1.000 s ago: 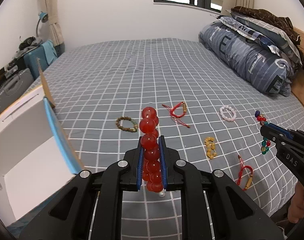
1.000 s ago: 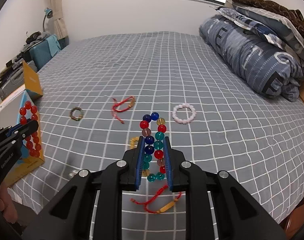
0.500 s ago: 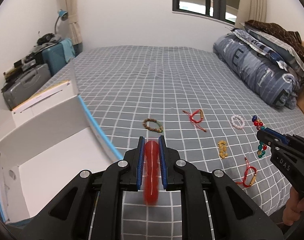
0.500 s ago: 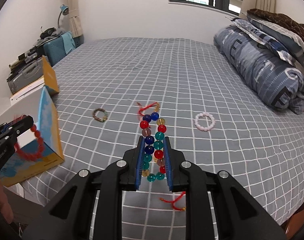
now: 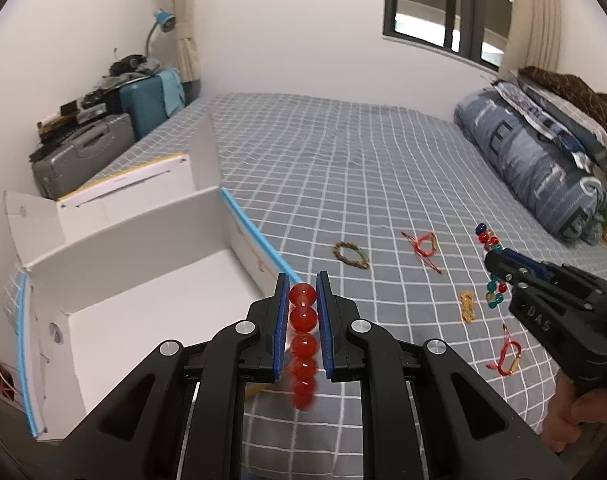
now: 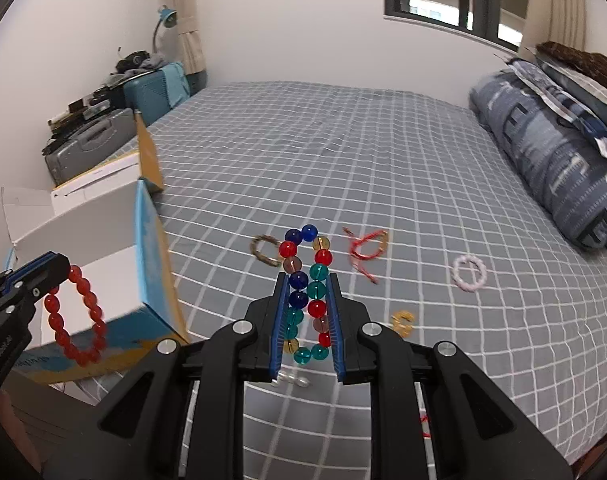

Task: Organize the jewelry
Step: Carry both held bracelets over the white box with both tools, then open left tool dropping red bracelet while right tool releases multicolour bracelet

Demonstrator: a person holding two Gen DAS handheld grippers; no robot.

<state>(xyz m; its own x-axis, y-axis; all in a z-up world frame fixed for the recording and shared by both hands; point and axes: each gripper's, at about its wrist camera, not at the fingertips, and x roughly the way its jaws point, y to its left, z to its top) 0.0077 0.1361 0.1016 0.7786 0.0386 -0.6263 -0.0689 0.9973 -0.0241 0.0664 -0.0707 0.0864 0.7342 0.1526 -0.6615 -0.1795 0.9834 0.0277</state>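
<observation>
While the left gripper point(image 5: 302, 304) clamps the red bracelet point(image 5: 303, 336) beside the open box's rim point(image 5: 255, 236), the right gripper point(image 6: 306, 312) pinches multicoloured beads point(image 6: 307, 280).

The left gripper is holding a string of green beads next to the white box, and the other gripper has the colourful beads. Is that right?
Not quite. The beads in the left gripper are red, not green; the left wrist view shows them clamped between its fingers. The rest is right: they are beside the white box, and the right gripper holds the colourful beads.
</observation>
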